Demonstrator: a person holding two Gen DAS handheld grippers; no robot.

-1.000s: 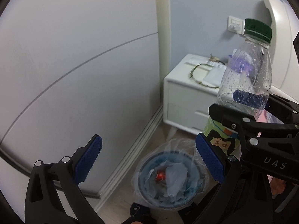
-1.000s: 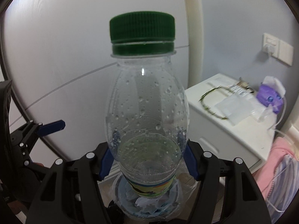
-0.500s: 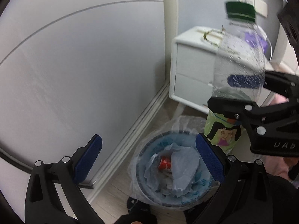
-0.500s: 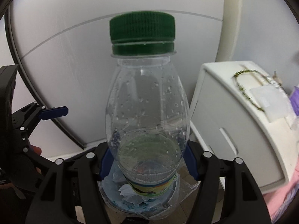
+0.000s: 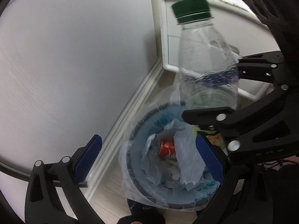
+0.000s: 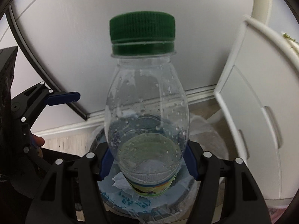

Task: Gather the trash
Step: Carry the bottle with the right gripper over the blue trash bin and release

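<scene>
Now my right hand-held gripper grips one clear bottle with one green cap, held above one lined trash bin. My left hand-held gripper stands open, empty. One red can lies among crumpled papers inside.

At the lower centre of the frame stands a round blue waste bin lined with a clear plastic bag, holding crumpled pale paper and a red drink can. Above it, right of centre, the right gripper clamps a clear plastic bottle with a green cap. The left gripper frames the bin, jaws wide apart and empty.
</scene>
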